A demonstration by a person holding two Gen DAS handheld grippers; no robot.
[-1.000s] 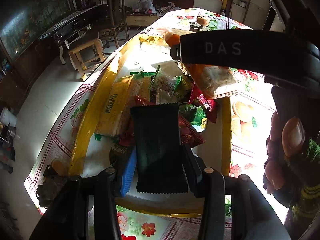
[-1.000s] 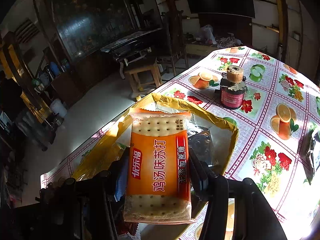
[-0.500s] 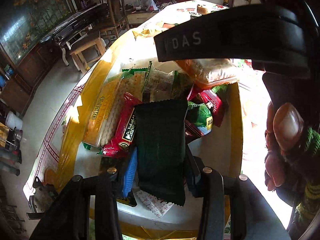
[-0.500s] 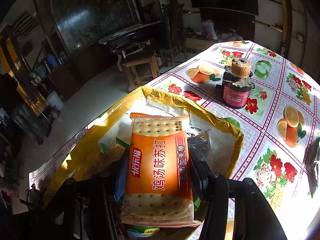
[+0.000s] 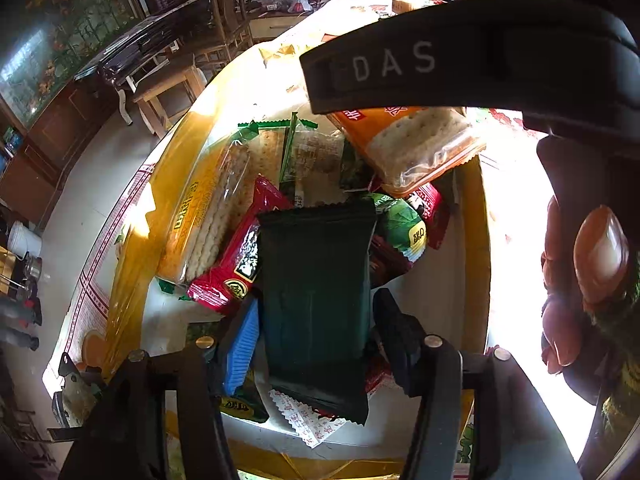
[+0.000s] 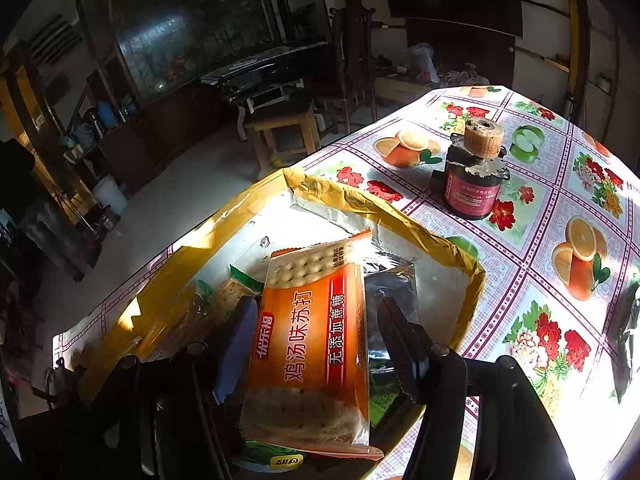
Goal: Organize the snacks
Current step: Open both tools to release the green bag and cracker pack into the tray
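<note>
Both grippers, left (image 5: 316, 320) and right (image 6: 316, 344), had just been opening, jaws apart around the dark green foil packet (image 5: 316, 280) and orange cracker pack (image 6: 312, 344), which I judged might slide off the heaped snacks in the yellow-rimmed box (image 6: 400, 216).

A shallow yellow-rimmed cardboard tray (image 5: 476, 240) sits on the flower-and-fruit patterned tablecloth (image 6: 560, 208), near the table's edge. In the tray lies a heap of snack packets: a dark green foil packet (image 5: 316, 300) on top at the near end, a red packet (image 5: 236, 264) beside it to the left, a long yellow cracker sleeve (image 5: 200, 216) further left. An orange cracker packet (image 6: 312, 344) lies over the far part of the heap. Beyond the tray, apart from it, a small dark jar with a wooden spool on top (image 6: 474, 176) stands on the cloth.
</note>
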